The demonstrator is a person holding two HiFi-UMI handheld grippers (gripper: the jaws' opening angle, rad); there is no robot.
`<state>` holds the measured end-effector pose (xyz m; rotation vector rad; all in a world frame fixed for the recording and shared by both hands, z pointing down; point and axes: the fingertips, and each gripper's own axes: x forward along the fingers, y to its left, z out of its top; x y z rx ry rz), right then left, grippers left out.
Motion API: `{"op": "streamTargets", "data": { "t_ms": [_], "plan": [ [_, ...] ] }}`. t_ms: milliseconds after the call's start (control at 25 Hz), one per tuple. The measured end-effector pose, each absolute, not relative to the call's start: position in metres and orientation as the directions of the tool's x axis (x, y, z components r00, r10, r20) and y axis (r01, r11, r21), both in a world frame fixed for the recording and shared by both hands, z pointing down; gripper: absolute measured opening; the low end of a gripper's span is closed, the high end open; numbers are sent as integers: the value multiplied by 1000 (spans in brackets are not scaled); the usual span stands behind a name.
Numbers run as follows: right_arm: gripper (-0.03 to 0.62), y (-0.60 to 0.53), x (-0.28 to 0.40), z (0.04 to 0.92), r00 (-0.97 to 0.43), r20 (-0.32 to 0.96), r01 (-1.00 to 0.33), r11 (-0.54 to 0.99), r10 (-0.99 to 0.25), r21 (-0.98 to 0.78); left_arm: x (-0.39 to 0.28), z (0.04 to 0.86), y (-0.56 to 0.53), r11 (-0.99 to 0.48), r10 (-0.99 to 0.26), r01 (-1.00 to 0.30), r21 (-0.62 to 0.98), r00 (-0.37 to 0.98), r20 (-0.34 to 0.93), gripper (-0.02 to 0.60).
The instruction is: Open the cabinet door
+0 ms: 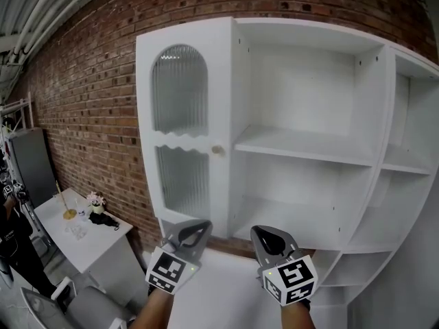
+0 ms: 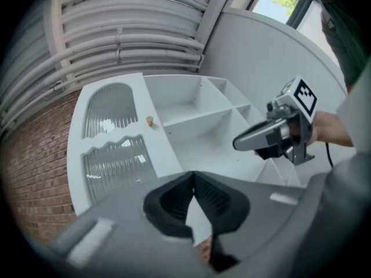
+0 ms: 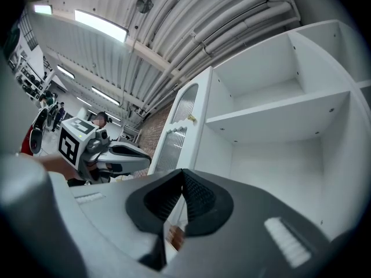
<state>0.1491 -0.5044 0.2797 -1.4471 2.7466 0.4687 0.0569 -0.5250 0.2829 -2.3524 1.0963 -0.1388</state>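
Down low and nearest, the left gripper [image 1: 197, 227] and right gripper [image 1: 265, 234] are held side by side, noses tipped up toward the cabinet. In each gripper's own view the two jaws meet at their tips with only background showing in the slot behind them, so both are closed and carrying nothing. Just beyond them stands the door [image 1: 185, 129], on the left end of the white cabinet [image 1: 384, 115]. As best I can judge it is shut, lying flush with the cabinet front. It looks like a painted wood frame around two ribbed glass panes [image 1: 180, 88], an arched one above and a wavy-topped one below. I'd expect it to be stiff, fairly light and easy to swing, but the glass is no place to push or pinch. The only sensible hold is the small round knob [image 1: 217, 149] on the door's right edge at about mid-height, right beside the open shelves [image 1: 302, 146]. It is small and probably smooth, so the jaws would first have to part, close squarely round it and pull straight out, or it may slip. With the knob on the right, the hinges are likely on the left, so the door should swing leftward, out toward the low table [image 1: 103, 252] on that side. Behind everything runs the brick wall [image 1: 89, 101].
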Motion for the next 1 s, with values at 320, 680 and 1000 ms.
{"op": "streamTargets", "data": {
  "t_ms": [320, 680, 1000],
  "plan": [
    [6, -511, 159, 280, -557, -149, -821, 515, -817, 244, 63, 253, -547, -495, -739, -687, -532, 655, -158, 3],
    [6, -514, 176, 282, -544, -157, -832, 506, -824, 230, 66, 199, -567, -427, -751, -714, -555, 622, -221, 5],
    [6, -519, 188, 286, -537, -156, -837, 500, -829, 221, 68, 168, -588, -373, -767, -745, -553, 583, -269, 48]
  ]
}}
